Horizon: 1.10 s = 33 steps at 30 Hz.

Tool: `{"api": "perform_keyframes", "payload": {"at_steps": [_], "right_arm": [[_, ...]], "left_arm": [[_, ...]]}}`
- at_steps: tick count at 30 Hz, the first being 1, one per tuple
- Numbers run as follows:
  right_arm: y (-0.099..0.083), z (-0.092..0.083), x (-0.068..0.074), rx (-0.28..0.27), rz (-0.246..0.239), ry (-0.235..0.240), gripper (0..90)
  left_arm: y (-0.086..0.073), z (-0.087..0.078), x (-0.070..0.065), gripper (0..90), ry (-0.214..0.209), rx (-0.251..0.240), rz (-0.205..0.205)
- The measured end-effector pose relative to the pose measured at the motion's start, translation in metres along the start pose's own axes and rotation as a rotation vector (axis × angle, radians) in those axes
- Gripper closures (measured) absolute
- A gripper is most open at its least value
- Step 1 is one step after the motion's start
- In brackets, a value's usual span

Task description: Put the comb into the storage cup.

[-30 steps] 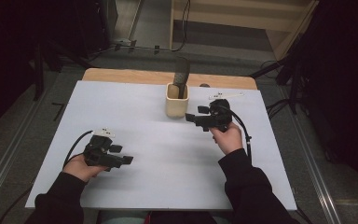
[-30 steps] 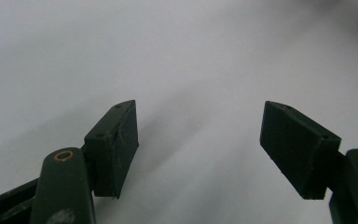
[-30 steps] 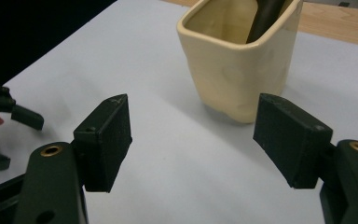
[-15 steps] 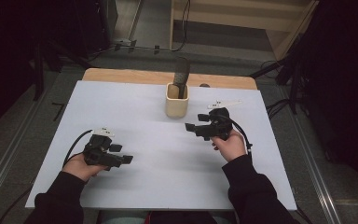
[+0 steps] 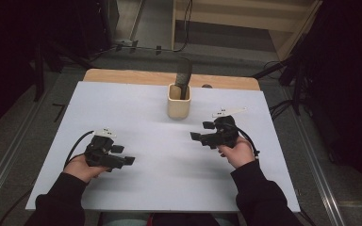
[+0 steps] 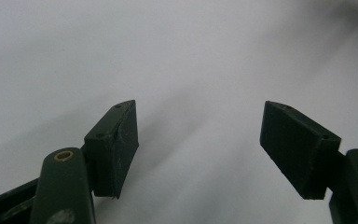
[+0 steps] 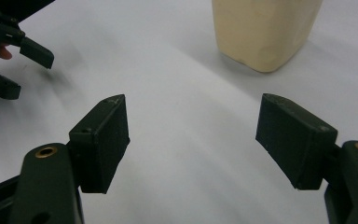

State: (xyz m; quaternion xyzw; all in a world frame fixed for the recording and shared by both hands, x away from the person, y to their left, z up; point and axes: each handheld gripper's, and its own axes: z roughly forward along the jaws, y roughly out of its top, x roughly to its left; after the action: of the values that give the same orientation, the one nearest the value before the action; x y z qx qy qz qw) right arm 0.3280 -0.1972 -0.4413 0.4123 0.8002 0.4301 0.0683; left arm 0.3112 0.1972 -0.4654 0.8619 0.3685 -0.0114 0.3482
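High view. White desk, a bare wooden strip along its far edge. Beige cup upright near the middle of the far edge; a dark brush-like tool stands in it, head up and tilted slightly. Left gripper low over the desk toward the near left corner, held in the left hand, jaws parted, nothing between them. Right gripper in the right hand, right of centre, near the cup on its near-right side and apart from it; jaws parted and empty, having just opened a little further. The two grippers point toward each other, well apart.

Left gripper view. Two black jaws stand wide apart over plain white desk surface; no object between the pads.

Right gripper view. Jaws wide apart with bare desk between them. Lower part of the beige cup stands at the upper right, beyond the jaws and untouched. Left gripper at the upper left edge, its jaws open.
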Motion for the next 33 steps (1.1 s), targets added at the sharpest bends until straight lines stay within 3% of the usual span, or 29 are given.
{"api": "perform_keyframes", "payload": {"at_steps": [24, 33], "right_arm": [[-0.032, -0.011, 0.007, 0.095, -0.030, 0.022, 21.0], [-0.041, -0.017, 0.006, 0.093, -0.022, 0.018, 20.6]], "left_arm": [[0.000, -0.002, -0.002, 28.5, -0.004, -0.009, 0.005], [-0.001, -0.004, -0.003, 28.5, -0.010, -0.017, 0.001]]}}
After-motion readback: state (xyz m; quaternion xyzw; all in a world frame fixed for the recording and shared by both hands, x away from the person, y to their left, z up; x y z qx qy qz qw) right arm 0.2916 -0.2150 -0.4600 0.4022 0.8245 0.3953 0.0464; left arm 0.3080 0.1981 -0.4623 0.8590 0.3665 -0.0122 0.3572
